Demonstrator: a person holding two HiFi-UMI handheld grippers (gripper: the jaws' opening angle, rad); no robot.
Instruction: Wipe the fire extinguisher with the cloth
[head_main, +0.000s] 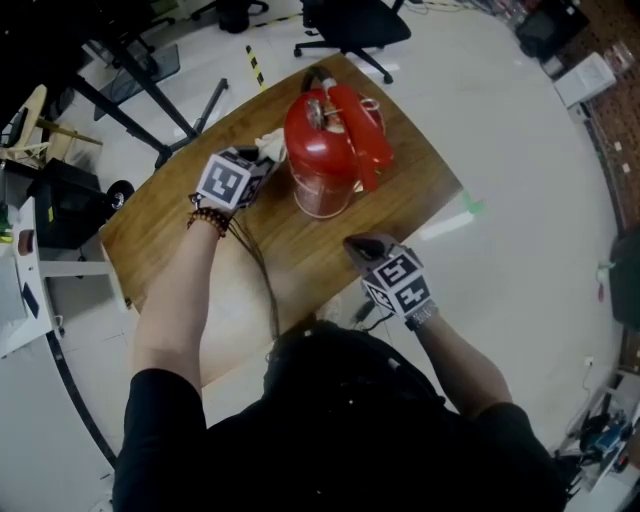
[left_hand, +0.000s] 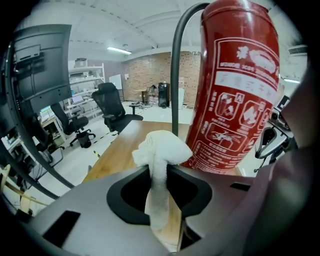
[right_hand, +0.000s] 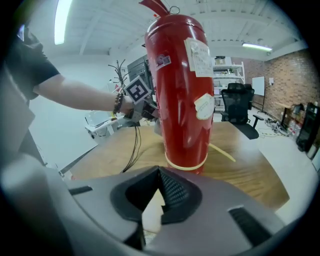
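Observation:
A red fire extinguisher (head_main: 325, 150) stands upright on the wooden table (head_main: 180, 245); a black hose (left_hand: 175, 75) runs up its side. My left gripper (head_main: 266, 158) sits just left of the cylinder, shut on a bunched white cloth (left_hand: 162, 150) that sticks out past the jaws, close to the red body (left_hand: 235, 90). I cannot tell whether the cloth touches it. My right gripper (head_main: 362, 245) hangs over the table's near side, short of the extinguisher (right_hand: 182, 90), shut with nothing between the jaws. In the right gripper view the left gripper (right_hand: 142, 102) shows behind the cylinder.
A dark cable (head_main: 262, 275) trails across the table toward me. The table's right edge (head_main: 440, 215) is close to my right gripper. Black office chairs (head_main: 350, 25) stand on the pale floor beyond, and a black stand (head_main: 150, 100) to the left.

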